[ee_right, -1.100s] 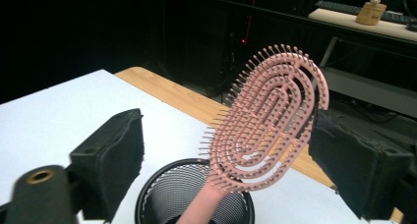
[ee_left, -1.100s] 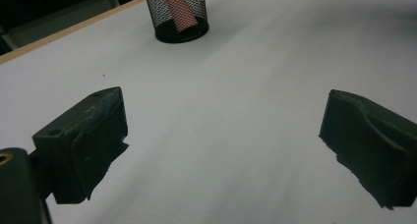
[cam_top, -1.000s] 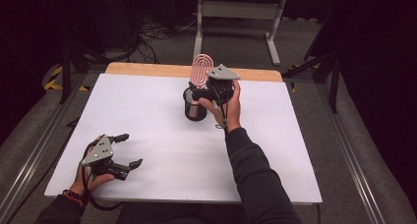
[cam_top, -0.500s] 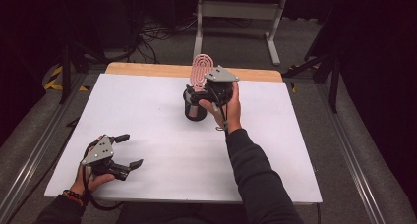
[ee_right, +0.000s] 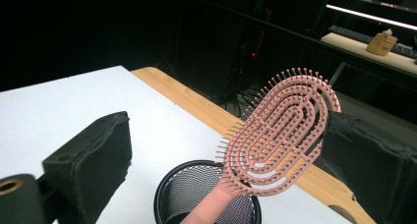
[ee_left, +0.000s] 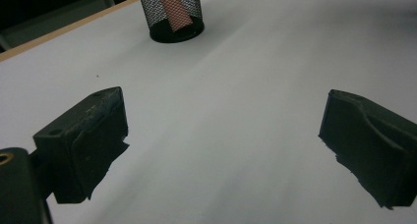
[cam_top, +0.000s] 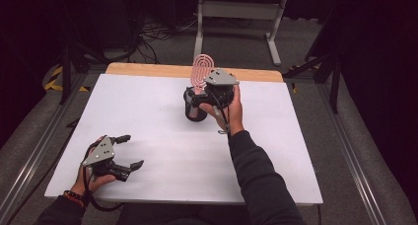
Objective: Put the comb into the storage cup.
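Little shifts on the bench from a second ago: the right claw [cam_top: 197, 97] stays at the black mesh cup [cam_top: 193, 106] near the middle of the far edge, and its jaws have just been opening, so they now stand wide on either side of the pink hairbrush [ee_right: 280, 130] without pressing it. The brush stands handle-down in the cup, its oval bristled head leaning out over the rim, which suggests it has just been dropped in and released. One black jaw sits just behind the brush head in the right gripper view; whether it brushes the bristles is hard to tell. The left claw [cam_top: 129, 150] rests idle near the bench's front left corner, jaws spread with nothing between them, seemingly parked out of the way; its own camera looks across the bare sheet to the cup [ee_left: 171, 14].

The bench [cam_top: 148, 111] is a plain white sheet with a strip of pale wood along its far edge. Beyond it the room is dark, with a grey carpeted floor, loose cables and a white metal frame.
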The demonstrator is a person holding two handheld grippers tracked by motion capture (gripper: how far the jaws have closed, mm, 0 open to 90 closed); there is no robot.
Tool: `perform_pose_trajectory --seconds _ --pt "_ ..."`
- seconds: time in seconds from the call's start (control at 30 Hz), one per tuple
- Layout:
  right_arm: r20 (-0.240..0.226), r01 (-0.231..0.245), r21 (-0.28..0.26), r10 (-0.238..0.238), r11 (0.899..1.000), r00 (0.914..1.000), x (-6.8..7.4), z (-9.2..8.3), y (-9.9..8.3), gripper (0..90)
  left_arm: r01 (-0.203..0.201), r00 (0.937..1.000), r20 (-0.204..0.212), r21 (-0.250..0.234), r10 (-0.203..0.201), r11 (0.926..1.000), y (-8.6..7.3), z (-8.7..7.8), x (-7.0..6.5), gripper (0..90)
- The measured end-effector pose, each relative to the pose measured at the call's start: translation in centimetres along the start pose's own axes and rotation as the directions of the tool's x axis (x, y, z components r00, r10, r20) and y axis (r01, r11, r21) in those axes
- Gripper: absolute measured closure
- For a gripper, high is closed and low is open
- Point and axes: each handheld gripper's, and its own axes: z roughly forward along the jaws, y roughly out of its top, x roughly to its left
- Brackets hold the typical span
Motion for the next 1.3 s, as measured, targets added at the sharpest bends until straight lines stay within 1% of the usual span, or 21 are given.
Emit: perform_pose_trajectory --seconds 0.03,0.23,0.5,0.7,0.93,1.13,1.3 --pt "0.0 0.007 0.001 -0.007 1.0 1.0 0.1 -0.2 0.0 6.3 -0.003 1.0 -0.001 0.0 0.003 1.0 0.0 0.0 0.0 5.2" --pt "-0.005 0.014 0.002 -0.014 1.0 0.9999 0.0 -0.7 0.0 6.4 -0.001 1.0 0.002 0.003 0.001 1.0 0.0 0.1 -0.1 5.4" --pt "0.007 0.045 0.007 -0.046 0.999 0.9989 0.1 -1.6 0.1 7.5 0.0 1.0 0.001 0.002 0.0 1.0 0.0 0.0 0.0 5.4" --pt "0.008 0.056 -0.001 -0.056 0.998 0.9984 0.2 -2.3 0.1 7.5 0.002 1.0 0.001 0.001 -0.002 1.0 0.0 0.0 0.0 5.3" --pt "0.013 0.06 0.005 -0.06 0.998 0.9981 0.2 -2.6 -0.1 7.6 0.002 1.0 0.002 0.003 -0.002 1.0 0.0 0.1 0.0 5.3" --pt "0.004 0.062 0.01 -0.062 0.998 0.998 0.1 -3.0 -0.2 8.0 0.0 1.0 0.002 0.004 0.0 1.0 0.0 0.1 0.0 5.3" --pt "0.006 0.079 0.006 -0.079 0.997 0.9968 0.1 -3.7 -0.3 8.2 0.0 1.0 0.001 0.004 0.0 1.0 0.0 0.1 0.0 5.3"
